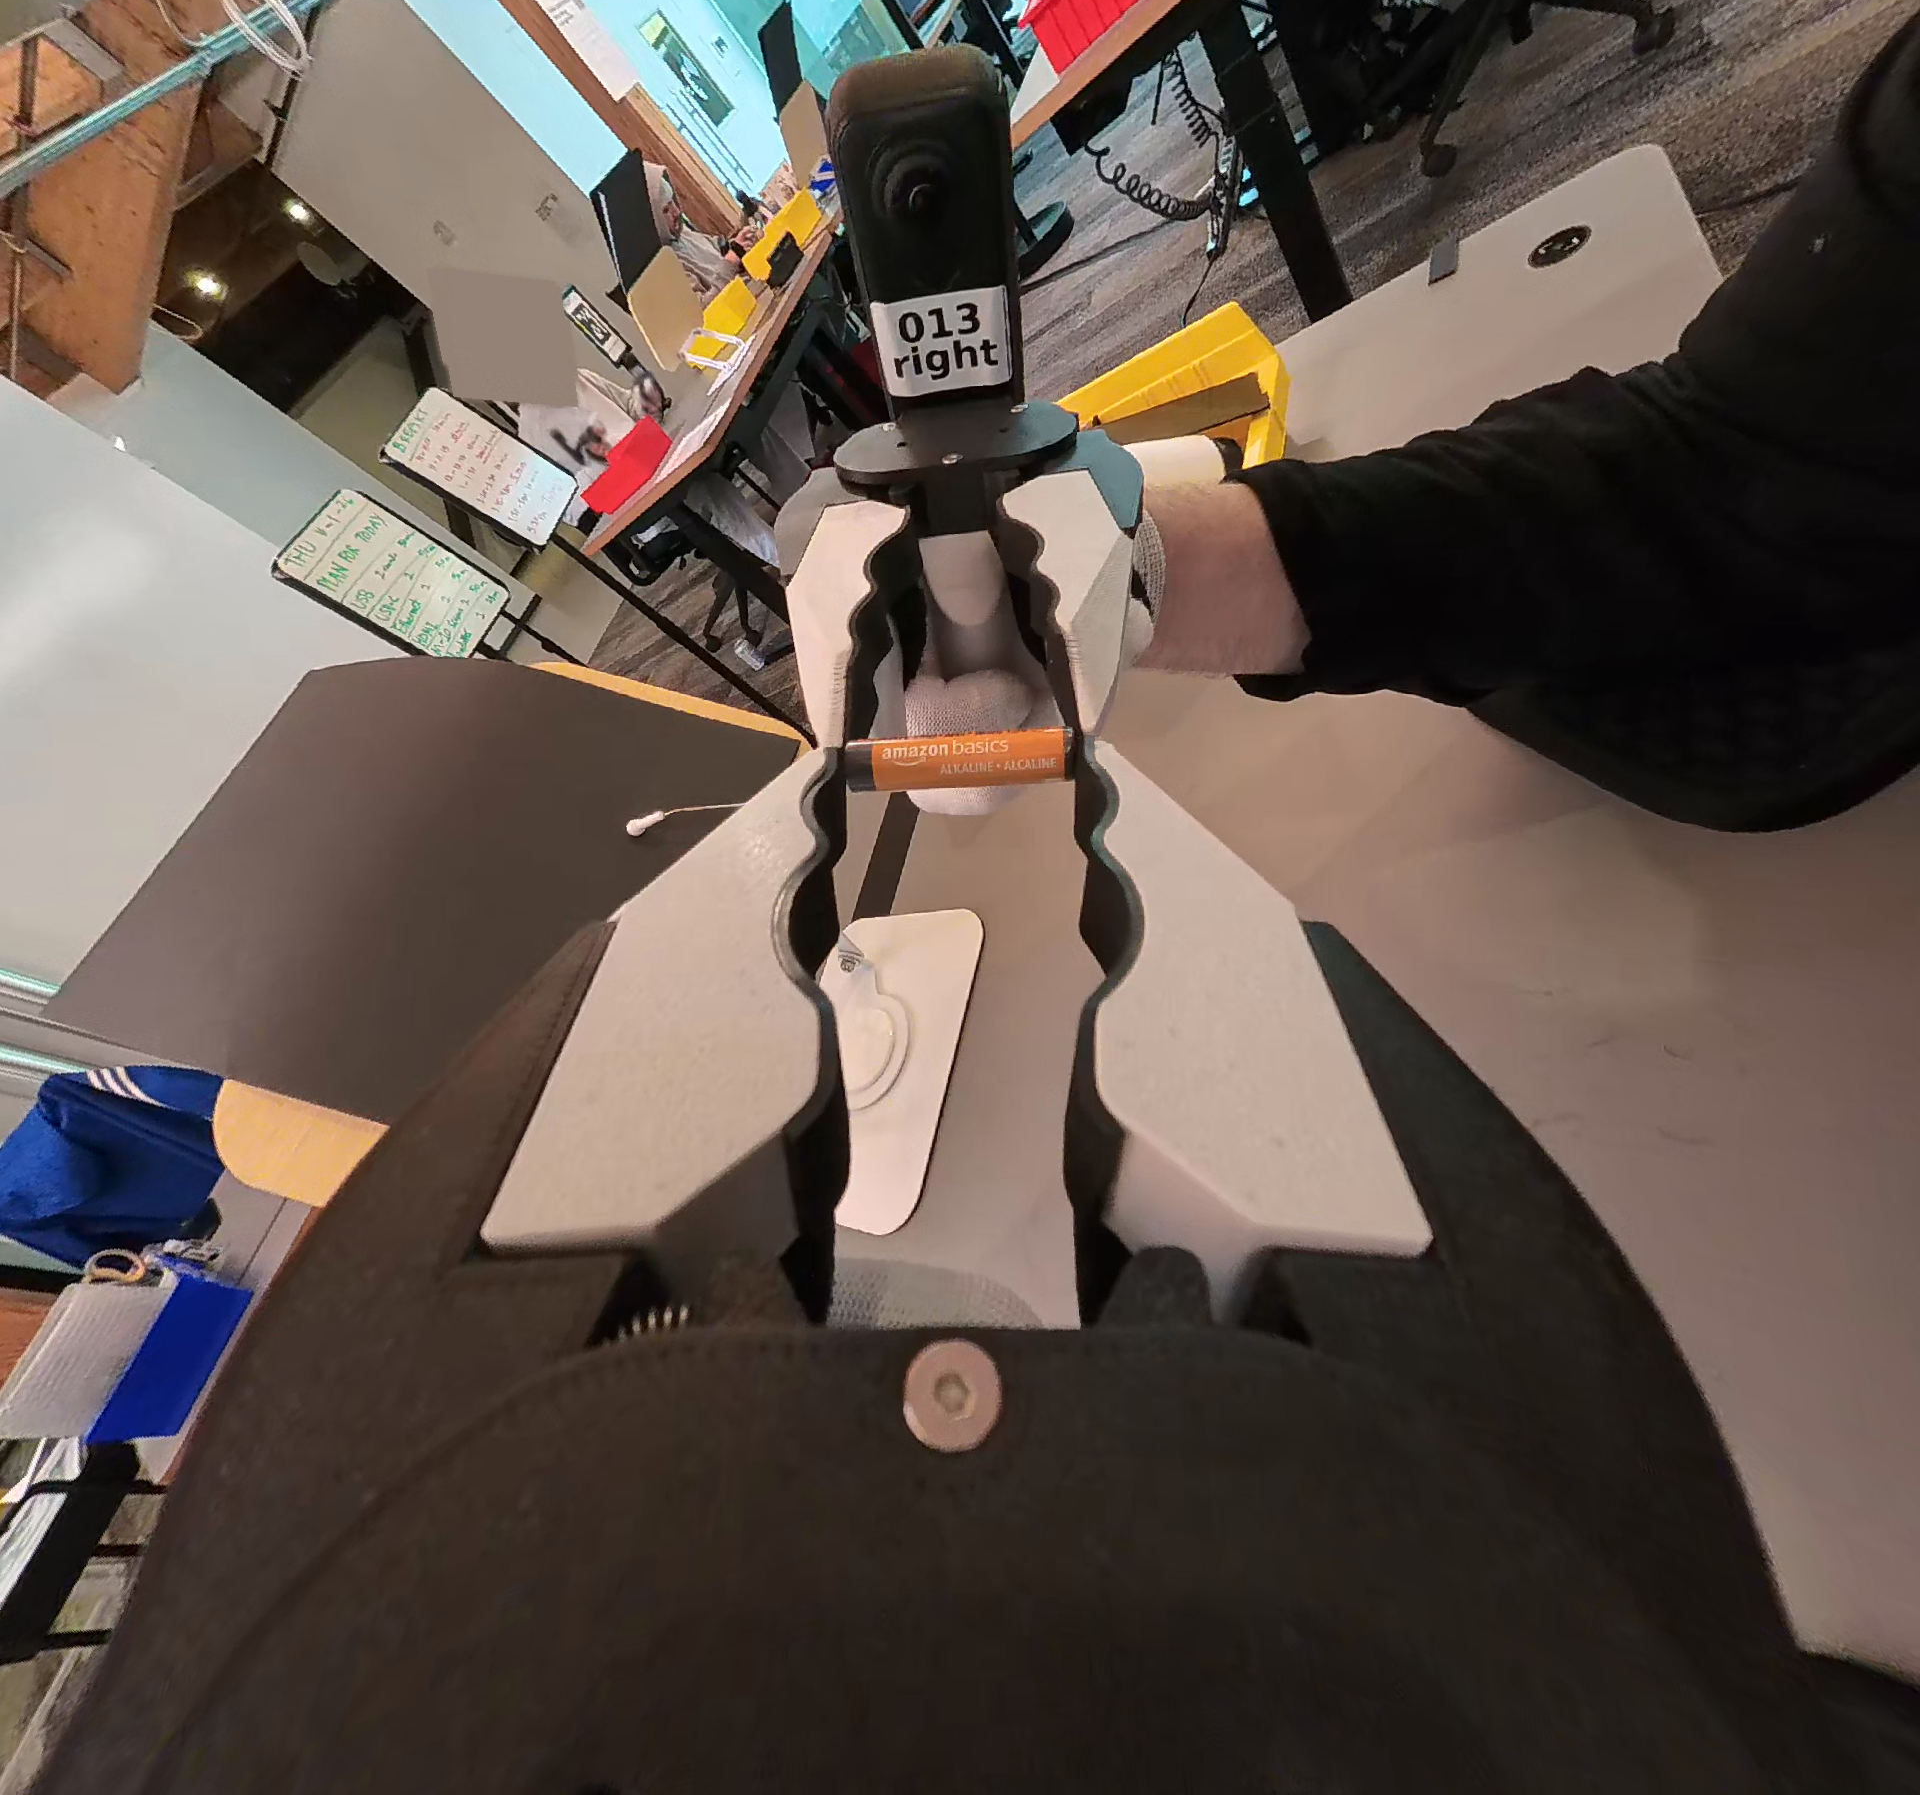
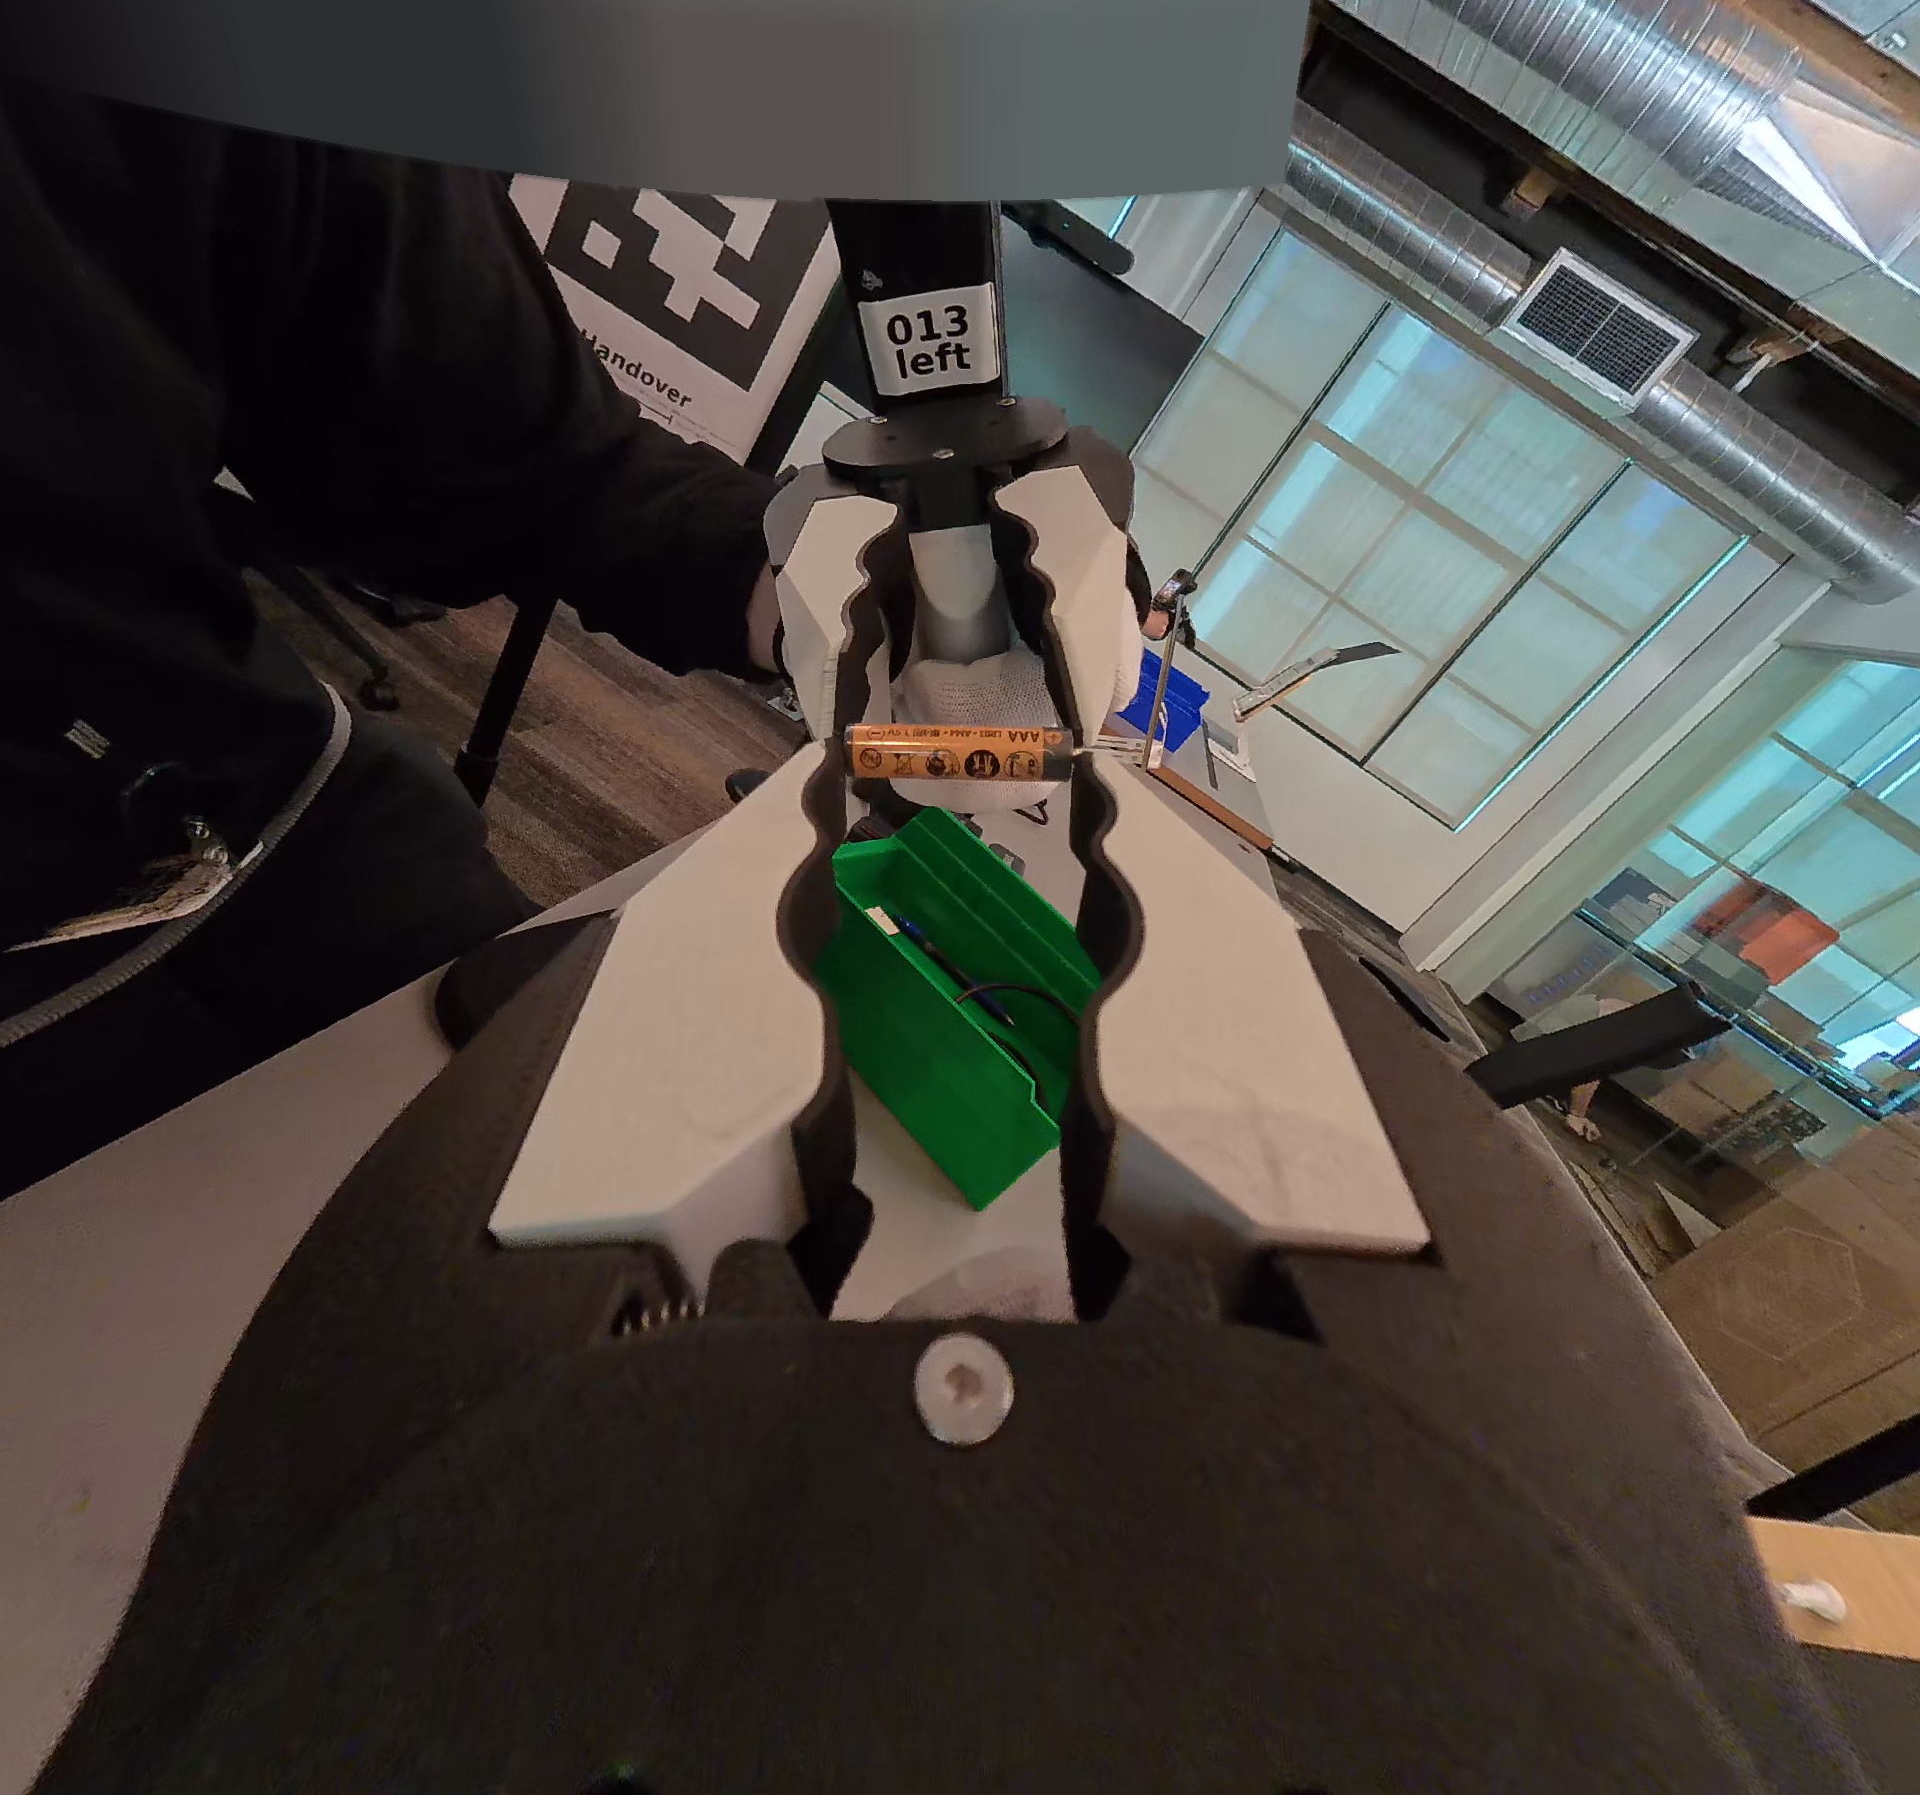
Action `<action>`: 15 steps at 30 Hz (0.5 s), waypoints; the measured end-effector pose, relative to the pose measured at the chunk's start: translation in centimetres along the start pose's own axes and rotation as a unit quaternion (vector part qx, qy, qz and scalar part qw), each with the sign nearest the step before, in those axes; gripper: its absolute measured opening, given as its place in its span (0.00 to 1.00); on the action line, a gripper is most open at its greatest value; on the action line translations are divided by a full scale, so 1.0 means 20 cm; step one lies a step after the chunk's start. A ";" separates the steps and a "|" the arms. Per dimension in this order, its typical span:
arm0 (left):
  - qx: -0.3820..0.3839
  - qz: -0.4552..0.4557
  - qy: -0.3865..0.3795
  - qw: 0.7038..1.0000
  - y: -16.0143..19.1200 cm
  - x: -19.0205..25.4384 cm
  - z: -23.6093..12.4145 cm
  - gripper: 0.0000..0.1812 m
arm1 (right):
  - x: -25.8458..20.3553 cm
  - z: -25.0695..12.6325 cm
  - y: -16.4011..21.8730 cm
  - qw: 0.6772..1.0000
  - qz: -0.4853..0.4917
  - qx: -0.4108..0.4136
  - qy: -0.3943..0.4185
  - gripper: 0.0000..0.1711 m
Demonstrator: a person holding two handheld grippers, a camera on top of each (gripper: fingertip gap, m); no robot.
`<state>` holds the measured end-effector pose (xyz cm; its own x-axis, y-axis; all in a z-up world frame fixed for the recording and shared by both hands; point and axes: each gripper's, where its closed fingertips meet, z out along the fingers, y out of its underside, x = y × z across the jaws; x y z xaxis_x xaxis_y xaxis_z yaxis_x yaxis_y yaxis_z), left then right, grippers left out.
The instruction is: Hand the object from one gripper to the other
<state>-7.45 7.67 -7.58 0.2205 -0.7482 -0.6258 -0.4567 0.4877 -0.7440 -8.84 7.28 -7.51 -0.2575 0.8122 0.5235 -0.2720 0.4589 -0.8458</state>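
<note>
An orange and black battery (image 1: 958,759) hangs in the air above the table, lying crosswise. My left gripper (image 1: 961,774) has its two fingertips on the battery's two ends. My right gripper (image 1: 961,735) faces it tip to tip from the far side, held by a white-gloved hand. Its fingertips meet the same two ends. In the right wrist view the battery (image 2: 956,751) spans my right gripper (image 2: 956,774), and the left gripper (image 2: 956,729) comes in from above. Both sets of jaws stand a battery's length apart.
A white flat packet (image 1: 904,1070) lies on the white table (image 1: 1455,966) under the grippers, beside a dark mat (image 1: 416,862). A green bin (image 2: 935,1049) holding a pen and cable sits below. A yellow bin (image 1: 1184,384) stands at the table's far edge. A black sleeve (image 1: 1558,550) reaches in. Less than 4 cm separates the two grippers' tips.
</note>
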 end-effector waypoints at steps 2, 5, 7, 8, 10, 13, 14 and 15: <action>-0.001 0.001 -0.001 1.000 0.00 0.00 0.00 0.23 | 0.00 0.00 0.00 1.000 -0.002 0.002 0.002 0.24; -0.003 0.006 0.000 1.000 -0.01 -0.01 0.00 0.23 | 0.00 -0.01 -0.01 1.000 -0.003 0.003 0.003 0.24; -0.003 0.007 -0.001 1.000 -0.01 -0.01 0.01 0.23 | 0.01 -0.01 -0.01 1.000 -0.004 0.002 0.004 0.24; -0.002 0.006 0.000 1.000 -0.02 -0.01 0.01 0.23 | 0.01 -0.01 -0.02 1.000 -0.004 0.004 0.004 0.24; -0.002 0.009 -0.003 1.000 -0.02 -0.02 0.01 0.23 | 0.01 -0.01 -0.02 1.000 -0.007 0.005 0.007 0.24; 0.000 0.008 -0.009 1.000 -0.04 -0.03 0.01 0.23 | 0.02 -0.02 -0.03 1.000 -0.007 0.009 0.013 0.24; 0.001 0.008 -0.012 1.000 -0.04 -0.03 0.01 0.23 | 0.03 -0.03 -0.04 1.000 -0.006 0.011 0.015 0.24; 0.002 0.008 -0.016 1.000 -0.04 -0.04 0.01 0.23 | 0.03 -0.03 -0.04 1.000 -0.006 0.014 0.017 0.24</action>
<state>-7.12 7.92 -6.46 0.2406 -0.7260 -0.6443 -0.4570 0.5009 -0.7350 -8.15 7.64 -6.49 -0.2219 0.8192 0.5288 -0.3008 0.4584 -0.8363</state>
